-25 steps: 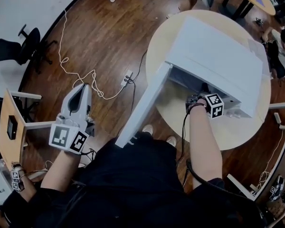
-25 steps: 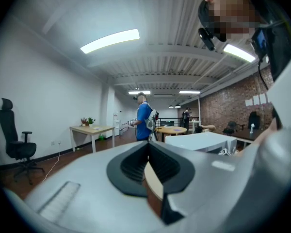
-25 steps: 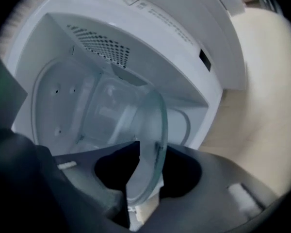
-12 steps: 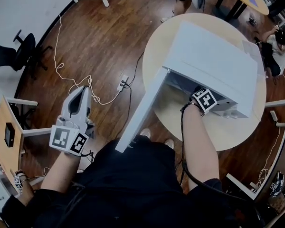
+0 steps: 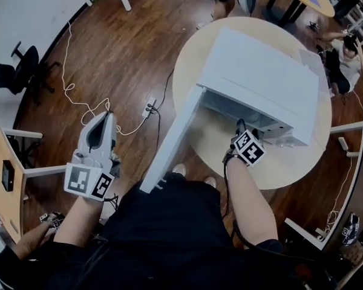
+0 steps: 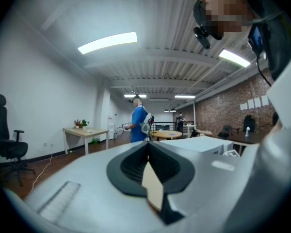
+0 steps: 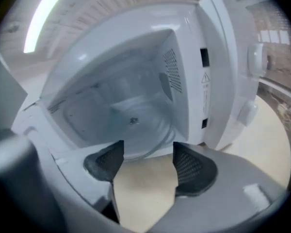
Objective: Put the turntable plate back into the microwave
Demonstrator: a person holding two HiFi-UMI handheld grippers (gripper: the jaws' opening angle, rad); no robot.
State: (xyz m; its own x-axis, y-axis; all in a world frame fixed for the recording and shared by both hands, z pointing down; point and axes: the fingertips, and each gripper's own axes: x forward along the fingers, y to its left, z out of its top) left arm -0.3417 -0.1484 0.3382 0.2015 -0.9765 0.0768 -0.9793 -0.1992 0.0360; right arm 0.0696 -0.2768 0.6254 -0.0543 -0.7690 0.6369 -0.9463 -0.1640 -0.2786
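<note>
The white microwave (image 5: 260, 77) stands on a round table, its door (image 5: 172, 138) swung wide open toward me. In the right gripper view the clear glass turntable plate (image 7: 145, 123) lies flat on the floor of the cavity. My right gripper (image 7: 148, 152) hangs just outside the cavity mouth and points down into it. Its jaws are opening and nothing is between them; they do not touch the plate. The head view shows the right gripper (image 5: 240, 127) at the front of the oven. My left gripper (image 5: 103, 118) is held out over the floor far to the left, its pads (image 6: 146, 155) pressed together and empty.
The open door sticks out past the edge of the round table (image 5: 290, 168) toward my body. A power strip (image 5: 147, 109) with cables lies on the wooden floor. A desk (image 5: 6, 180) and an office chair (image 5: 24, 71) are at the left; a person (image 5: 345, 53) sits at the far right.
My right hand has drawn back out of the microwave cavity toward me and rolled at the wrist. The left gripper has stayed where it was.
</note>
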